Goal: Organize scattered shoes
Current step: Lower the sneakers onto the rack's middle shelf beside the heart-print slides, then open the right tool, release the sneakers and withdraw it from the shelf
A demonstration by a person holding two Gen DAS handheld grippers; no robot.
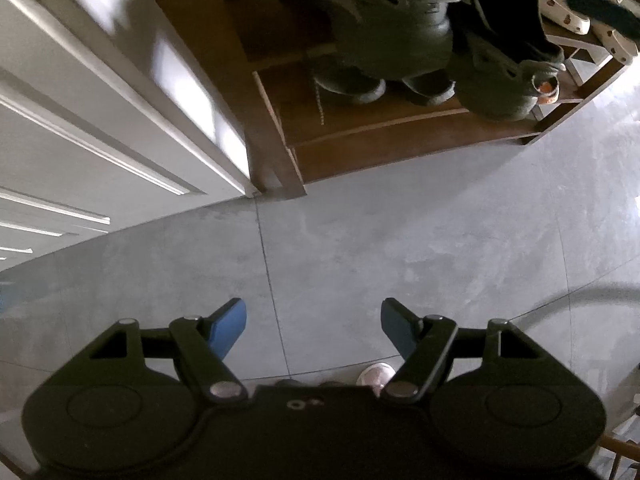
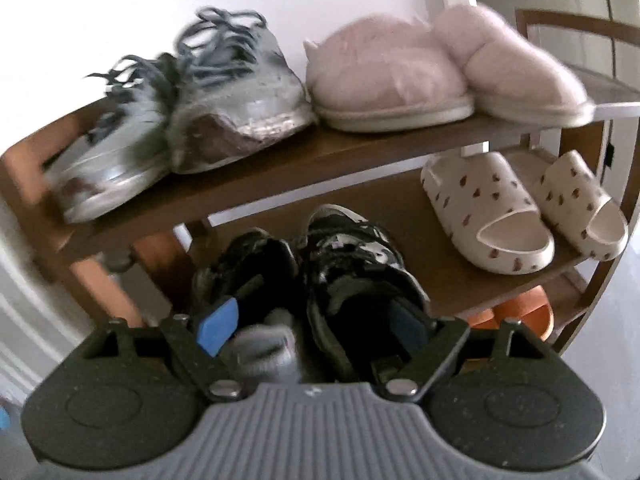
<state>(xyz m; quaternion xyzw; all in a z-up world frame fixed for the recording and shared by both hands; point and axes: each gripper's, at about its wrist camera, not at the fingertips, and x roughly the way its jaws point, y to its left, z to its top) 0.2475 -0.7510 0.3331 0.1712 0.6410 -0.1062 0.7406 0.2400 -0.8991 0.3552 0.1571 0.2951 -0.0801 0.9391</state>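
Observation:
In the right wrist view a brown wooden shoe rack (image 2: pixel 360 156) stands in front of me. Its top shelf carries a pair of grey laced sneakers (image 2: pixel 236 92) and a pair of pink fluffy slippers (image 2: pixel 384 80). On the middle shelf sit a pair of black sneakers (image 2: pixel 344 256) and cream printed slides (image 2: pixel 484 212). My right gripper (image 2: pixel 314 326) is open just before the black sneakers, its pads (image 2: pixel 218 326) not pressing on either. My left gripper (image 1: pixel 314 328) is open, pointing down at bare grey floor (image 1: pixel 360 240), with the rack (image 1: pixel 384 132) ahead of it.
Orange slippers (image 2: pixel 516 310) lie on the lowest level. A white panelled door (image 1: pixel 100 112) borders the rack's left side. A pale shoe toe (image 1: pixel 376 374) shows on the floor just behind the left gripper. A wooden chair (image 2: pixel 580 28) stands beyond the rack's right end.

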